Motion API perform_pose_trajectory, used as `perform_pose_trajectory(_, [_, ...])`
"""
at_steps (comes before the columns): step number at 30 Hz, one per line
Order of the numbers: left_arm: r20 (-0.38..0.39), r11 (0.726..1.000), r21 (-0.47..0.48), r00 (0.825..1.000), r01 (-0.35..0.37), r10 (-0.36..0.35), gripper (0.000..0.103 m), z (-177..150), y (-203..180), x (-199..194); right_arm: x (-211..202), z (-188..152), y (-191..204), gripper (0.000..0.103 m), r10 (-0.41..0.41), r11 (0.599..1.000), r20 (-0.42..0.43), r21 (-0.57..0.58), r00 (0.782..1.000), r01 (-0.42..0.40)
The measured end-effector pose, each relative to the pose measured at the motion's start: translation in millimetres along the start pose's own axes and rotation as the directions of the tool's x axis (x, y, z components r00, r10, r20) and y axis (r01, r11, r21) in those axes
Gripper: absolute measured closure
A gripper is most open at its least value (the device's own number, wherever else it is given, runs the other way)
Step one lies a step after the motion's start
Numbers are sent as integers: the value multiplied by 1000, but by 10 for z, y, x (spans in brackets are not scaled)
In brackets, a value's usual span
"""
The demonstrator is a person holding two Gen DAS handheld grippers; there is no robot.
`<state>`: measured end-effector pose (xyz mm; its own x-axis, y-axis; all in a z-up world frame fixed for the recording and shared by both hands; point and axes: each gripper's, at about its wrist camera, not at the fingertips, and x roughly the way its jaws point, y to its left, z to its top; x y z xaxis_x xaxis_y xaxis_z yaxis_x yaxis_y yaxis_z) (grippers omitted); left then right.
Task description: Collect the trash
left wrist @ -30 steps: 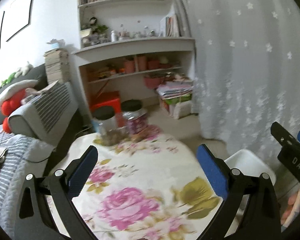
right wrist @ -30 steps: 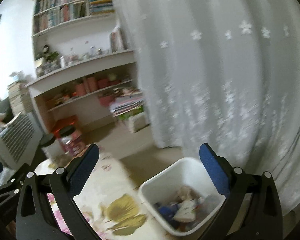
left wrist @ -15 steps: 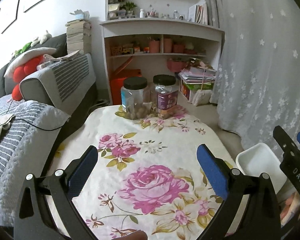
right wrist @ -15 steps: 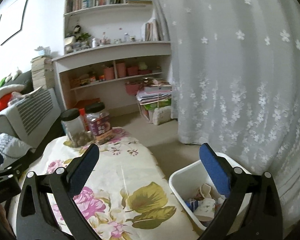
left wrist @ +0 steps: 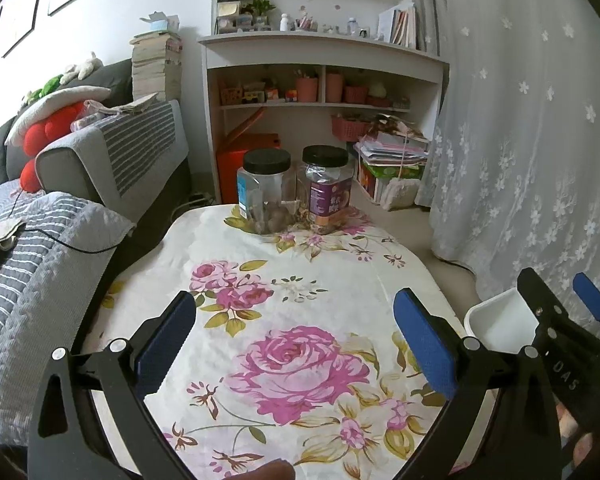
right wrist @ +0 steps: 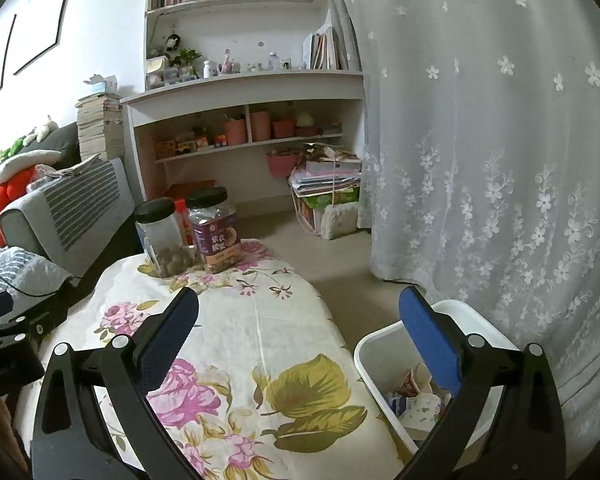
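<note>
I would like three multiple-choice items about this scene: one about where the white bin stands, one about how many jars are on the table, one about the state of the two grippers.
1. Where is the white bin?
A. on the table
B. on the floor beside the table, near the curtain
C. on the shelf

2. How many black-lidded jars are on the table?
A. one
B. two
C. four

3. The left gripper and right gripper are:
A. both open and empty
B. both shut
C. each holding trash

Answers: 1 B, the bin sits low, off the table's edge. 2 B, two stand together at the far end. 3 A, both jaws are spread with nothing between.
</note>
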<state>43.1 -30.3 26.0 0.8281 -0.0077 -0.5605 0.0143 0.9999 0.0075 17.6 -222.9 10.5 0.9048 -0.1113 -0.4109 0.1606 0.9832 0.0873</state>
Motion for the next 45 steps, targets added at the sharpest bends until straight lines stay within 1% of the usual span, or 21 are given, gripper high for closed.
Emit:
perform_pose_trajectory(15, [-11,1000,-2,1000,9,-9,7,9,-51,18,-40,8,13,7,3,1000,16,-13,1000,-3])
perform_pose_trajectory(27, [-13,1000,0,999,30,-30,7,13,-174,29,-19,12,-122,7,-14,1000,1,-8,1000,14])
perform_pose_trajectory(32, [-14,999,-2,999,32,-32,7,13,-163,33,-2,6,-147,7,-16,1000,-5,-11,1000,16])
perform_pose_trajectory(38, [-29,998,-23,998,55,-55,7,20,-209,68,-2,3,-141,7,-17,1000,-9,-11,1000,16])
perform_pose_trajectory(45, [-27,999,-4,998,54,-54,8,6,-243,83,2,-3,-141,7,-16,1000,-10,-10,1000,16])
